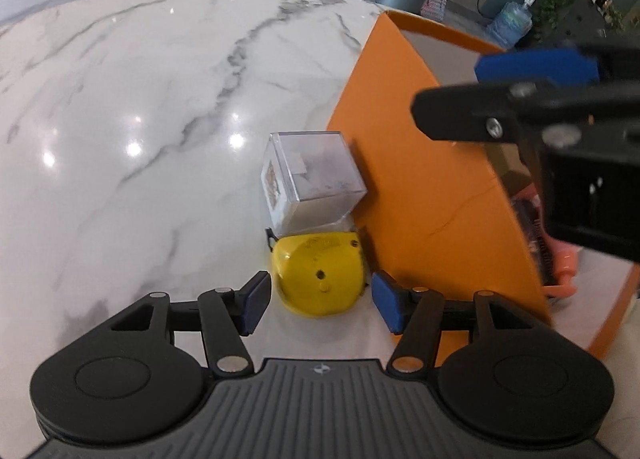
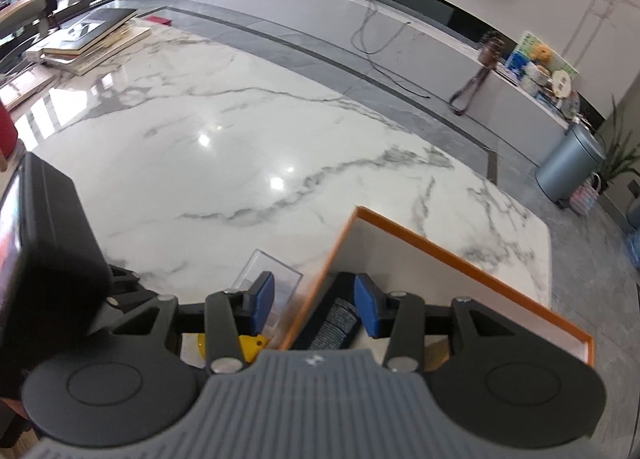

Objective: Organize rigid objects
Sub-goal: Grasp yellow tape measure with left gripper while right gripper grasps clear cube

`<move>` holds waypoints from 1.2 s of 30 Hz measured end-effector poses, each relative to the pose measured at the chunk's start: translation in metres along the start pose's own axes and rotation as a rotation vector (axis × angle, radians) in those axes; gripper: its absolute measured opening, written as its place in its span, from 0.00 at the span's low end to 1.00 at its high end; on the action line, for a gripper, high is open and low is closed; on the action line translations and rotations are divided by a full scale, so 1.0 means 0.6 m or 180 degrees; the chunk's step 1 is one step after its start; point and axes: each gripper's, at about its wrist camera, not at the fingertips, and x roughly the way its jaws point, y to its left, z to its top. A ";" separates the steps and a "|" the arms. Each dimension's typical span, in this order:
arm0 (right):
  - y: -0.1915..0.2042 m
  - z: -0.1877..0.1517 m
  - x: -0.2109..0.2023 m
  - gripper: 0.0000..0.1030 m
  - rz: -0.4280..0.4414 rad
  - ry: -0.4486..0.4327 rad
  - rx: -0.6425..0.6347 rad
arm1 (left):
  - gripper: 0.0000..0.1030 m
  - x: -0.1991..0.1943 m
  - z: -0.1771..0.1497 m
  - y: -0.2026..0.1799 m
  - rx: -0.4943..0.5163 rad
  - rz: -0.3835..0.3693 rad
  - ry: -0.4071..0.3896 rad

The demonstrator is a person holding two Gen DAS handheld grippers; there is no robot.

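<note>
Left gripper point(image 1: 318, 301) sits wide open around the yellow tape measure point(image 1: 318, 273) on the marble table point(image 1: 140, 99), pads not touching it. Clear plastic cube point(image 1: 312, 177) is just behind, right beside the orange box point(image 1: 432, 195). Right gripper point(image 2: 314, 307) hangs part-open over the box edge, holding nothing.

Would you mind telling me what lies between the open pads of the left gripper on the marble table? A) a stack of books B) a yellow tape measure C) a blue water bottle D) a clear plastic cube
B: in the left wrist view, the left gripper has its blue pads on either side of the yellow tape measure, with gaps showing; the clear plastic cube sits beyond it.
</note>
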 end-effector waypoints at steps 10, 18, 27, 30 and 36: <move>0.001 0.012 0.027 0.44 0.0141 0.0034 -0.0205 | 0.60 0.004 0.001 0.005 -0.0032 -0.0009 -0.0117; 0.019 0.027 0.042 0.45 0.0073 0.0087 -0.0734 | 0.60 -0.012 0.004 0.048 -0.0169 0.0041 -0.0010; 0.048 0.041 0.049 0.49 0.0226 0.0248 -0.1644 | 0.77 -0.018 0.004 0.058 -0.0284 0.0180 -0.0121; 0.066 0.042 0.071 0.49 0.0438 0.0421 -0.2011 | 0.76 -0.014 -0.002 0.041 -0.0108 0.0301 -0.0172; 0.094 0.047 0.124 0.54 0.0612 0.0761 -0.2401 | 0.66 -0.010 0.001 0.036 0.0102 0.0415 -0.0185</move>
